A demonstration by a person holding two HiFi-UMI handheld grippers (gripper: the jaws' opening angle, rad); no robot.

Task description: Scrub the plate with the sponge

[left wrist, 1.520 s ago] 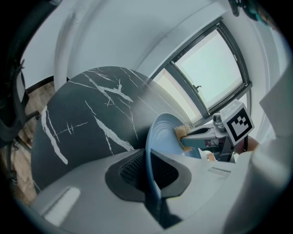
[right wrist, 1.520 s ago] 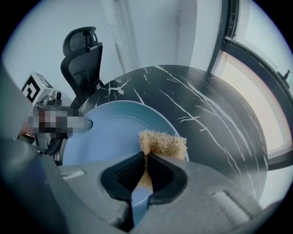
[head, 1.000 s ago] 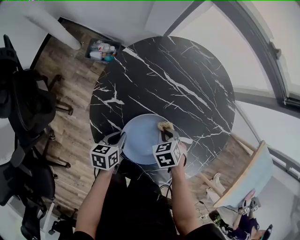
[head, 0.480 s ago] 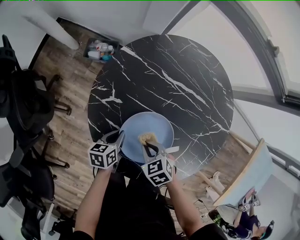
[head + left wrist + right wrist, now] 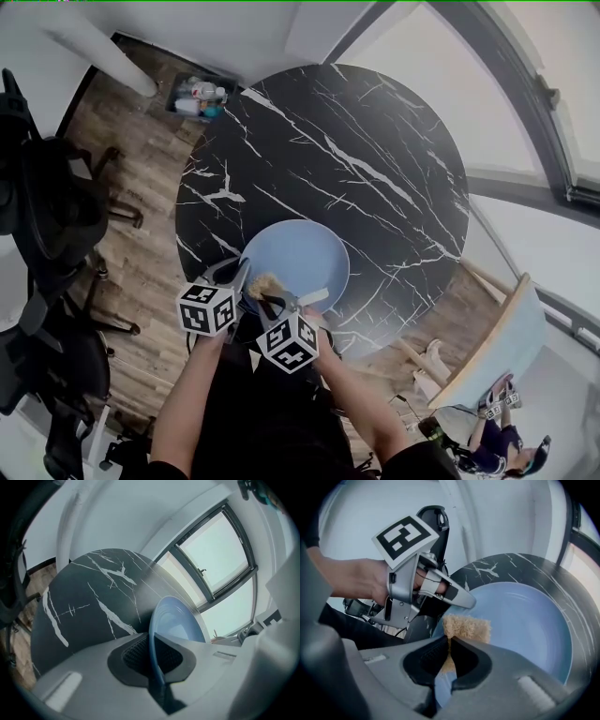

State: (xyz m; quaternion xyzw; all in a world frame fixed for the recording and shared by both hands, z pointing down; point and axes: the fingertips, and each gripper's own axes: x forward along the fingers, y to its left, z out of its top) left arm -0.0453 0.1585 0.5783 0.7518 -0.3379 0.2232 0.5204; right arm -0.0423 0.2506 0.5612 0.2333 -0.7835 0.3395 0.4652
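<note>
While the left gripper is clamping the near-left rim of the blue plate, jaws closed hard onto the rim edge, the right gripper is pinching the tan sponge between jaws drawn almost together. Plate is resting on the black marble table, at the edge nearest the person. Sponge is lying against the plate's near-left part, just beside the left gripper's tips.

Judgement: the scrubbing step is in hand, and most of the plate face is lying away from the sponge. Next move is calling for a pressed sweep across the centre toward the far rim, with the left grip staying firm so the plate is not sliding or tipping.
</note>
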